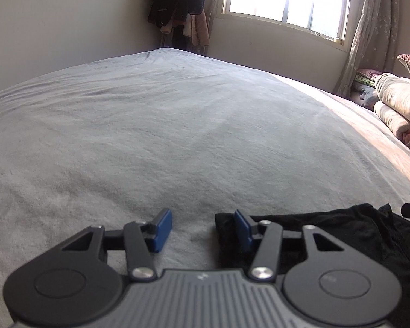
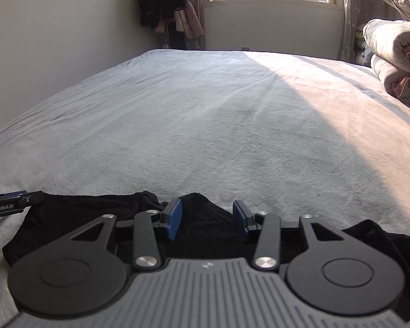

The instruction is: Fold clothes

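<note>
While both grippers are hovering open & empty over the bed [image 2: 205,114], a black garment [image 2: 205,227] is lying crosswise along its near edge: right gripper [image 2: 207,220] directly above it, left gripper [image 1: 203,231] straddling its left end.

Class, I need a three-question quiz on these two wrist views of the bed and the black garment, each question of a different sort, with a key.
1. True or false: the left gripper is clamped shut on the black garment.
2. Multiple choice: what lies under the right gripper? A) the rolled quilt B) the black garment C) a pillow
3. Fill in: the garment lies on the grey ___ at its near edge.

Key:
1. False; its jaws stand apart, the left corner of the garment by its right finger.
2. B
3. bedsheet
</note>
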A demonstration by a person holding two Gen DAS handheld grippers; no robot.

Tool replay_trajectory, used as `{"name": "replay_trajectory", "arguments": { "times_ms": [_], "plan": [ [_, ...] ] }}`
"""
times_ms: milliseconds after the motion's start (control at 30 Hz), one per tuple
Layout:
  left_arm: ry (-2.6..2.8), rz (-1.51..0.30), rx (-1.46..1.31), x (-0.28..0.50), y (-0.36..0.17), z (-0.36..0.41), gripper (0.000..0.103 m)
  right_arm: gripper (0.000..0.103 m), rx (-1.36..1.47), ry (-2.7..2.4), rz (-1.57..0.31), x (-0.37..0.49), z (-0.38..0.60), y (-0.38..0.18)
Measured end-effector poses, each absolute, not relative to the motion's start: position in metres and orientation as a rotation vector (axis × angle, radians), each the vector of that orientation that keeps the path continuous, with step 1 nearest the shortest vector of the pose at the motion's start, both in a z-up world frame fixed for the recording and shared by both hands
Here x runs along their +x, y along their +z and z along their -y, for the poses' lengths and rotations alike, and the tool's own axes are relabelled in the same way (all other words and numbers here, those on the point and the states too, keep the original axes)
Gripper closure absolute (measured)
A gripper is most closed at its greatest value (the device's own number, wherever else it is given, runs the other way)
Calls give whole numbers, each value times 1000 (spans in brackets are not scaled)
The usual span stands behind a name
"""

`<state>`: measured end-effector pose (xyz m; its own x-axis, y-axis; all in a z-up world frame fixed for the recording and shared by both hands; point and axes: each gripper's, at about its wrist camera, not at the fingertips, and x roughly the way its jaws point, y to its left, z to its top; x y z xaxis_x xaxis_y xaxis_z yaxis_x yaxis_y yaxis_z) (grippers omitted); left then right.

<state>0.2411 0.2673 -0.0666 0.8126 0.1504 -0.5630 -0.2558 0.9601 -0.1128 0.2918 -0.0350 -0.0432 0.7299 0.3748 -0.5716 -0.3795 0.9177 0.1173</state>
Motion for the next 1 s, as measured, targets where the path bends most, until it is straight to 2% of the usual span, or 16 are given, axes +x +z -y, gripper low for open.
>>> {"name": "replay_trajectory", "arguments": {
  "times_ms": [33, 133, 200, 367, 467, 500, 533, 600, 633, 800, 1000],
  "plan": [
    [214, -583, -183, 241, -67, -266, 72, 57, -8, 418, -625, 295, 33, -46],
    [203, -582, -171, 242, -67, -264, 94, 57, -33, 431, -627, 303, 23, -57],
    [195, -581, -163, 242, -67, -262, 101, 57, -62, 435, -625, 305, 17, -63],
    [185, -578, -152, 242, -67, -260, 102, 58, -142, 463, -604, 309, 9, -68],
    [203, -575, -168, 242, -66, -264, 102, 67, -104, 484, -608, 315, 14, -67],
    [211, -570, -168, 242, -65, -264, 102, 71, -92, 492, -609, 316, 16, -67],
    [215, -566, -168, 241, -65, -265, 102, 80, -83, 499, -610, 316, 17, -66],
    [226, -554, -169, 239, -63, -266, 102, 86, -72, 500, -590, 315, 19, -64],
    [231, -548, -170, 238, -62, -266, 102, 95, -64, 498, -575, 313, 21, -63],
    [252, -506, -173, 232, -55, -269, 102, 96, -49, 481, -514, 313, 23, -58],
    [276, -574, -99, 244, -67, -260, 101, 95, -118, 461, -575, 323, 10, -74]
  ]
}}
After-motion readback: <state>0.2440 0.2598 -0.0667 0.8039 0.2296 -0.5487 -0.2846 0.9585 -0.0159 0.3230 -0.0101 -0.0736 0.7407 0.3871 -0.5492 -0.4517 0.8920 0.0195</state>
